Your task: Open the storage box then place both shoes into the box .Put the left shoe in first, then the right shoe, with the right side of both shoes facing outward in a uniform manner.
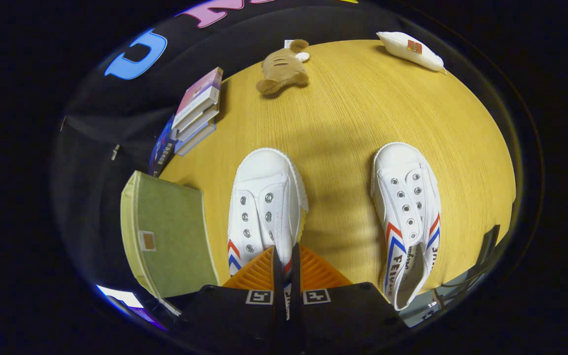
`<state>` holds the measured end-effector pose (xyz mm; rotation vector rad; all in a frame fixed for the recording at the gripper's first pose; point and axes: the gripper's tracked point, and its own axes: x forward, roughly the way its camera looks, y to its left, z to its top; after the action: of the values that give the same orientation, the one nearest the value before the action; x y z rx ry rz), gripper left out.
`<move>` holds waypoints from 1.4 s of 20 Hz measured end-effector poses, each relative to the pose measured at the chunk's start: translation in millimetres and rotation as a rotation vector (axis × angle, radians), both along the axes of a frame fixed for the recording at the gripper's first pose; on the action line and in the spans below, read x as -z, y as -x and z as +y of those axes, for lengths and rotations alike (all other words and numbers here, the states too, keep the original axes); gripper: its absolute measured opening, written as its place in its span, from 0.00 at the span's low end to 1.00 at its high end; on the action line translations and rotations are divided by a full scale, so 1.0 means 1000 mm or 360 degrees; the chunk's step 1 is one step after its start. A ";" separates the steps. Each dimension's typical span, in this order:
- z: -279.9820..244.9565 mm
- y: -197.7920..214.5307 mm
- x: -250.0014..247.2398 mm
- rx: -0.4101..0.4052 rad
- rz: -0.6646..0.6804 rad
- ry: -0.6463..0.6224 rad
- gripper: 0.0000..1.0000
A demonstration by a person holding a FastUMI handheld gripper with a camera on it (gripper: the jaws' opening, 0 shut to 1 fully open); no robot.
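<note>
Two white canvas shoes with red and blue side stripes point away from me on the yellow wooden table (343, 113). The shoe on the left (264, 202) is close under my view. My gripper (286, 250) is shut on it: both fingers pinch a thin strip of its rear side wall, which shows between them. The other shoe (407, 212) lies to the right of the fingers, apart from the first one. An olive-green fabric storage box (165, 236) with a small label stands to the left of the fingers at the table's edge. I cannot tell whether it is open.
A stack of books (196, 111) lies beyond the box on the left. A brown plush bear (284, 66) sits at the far edge of the table, and a white pouch (410, 49) lies at the far right. Bare tabletop spreads between the shoes and beyond them.
</note>
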<state>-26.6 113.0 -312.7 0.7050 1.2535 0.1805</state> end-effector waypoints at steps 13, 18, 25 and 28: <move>0.148 -0.028 -0.181 -0.0118 -0.0154 -0.0352 0.07; 0.214 -0.026 -0.177 -0.0196 -0.0058 -0.0341 0.07; 0.276 -0.024 -0.131 -0.0291 0.0041 -0.0179 0.07; 0.292 -0.026 -0.115 -0.0322 0.0063 -0.0132 0.07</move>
<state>-0.6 405.3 -197.8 0.6549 1.3612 0.3879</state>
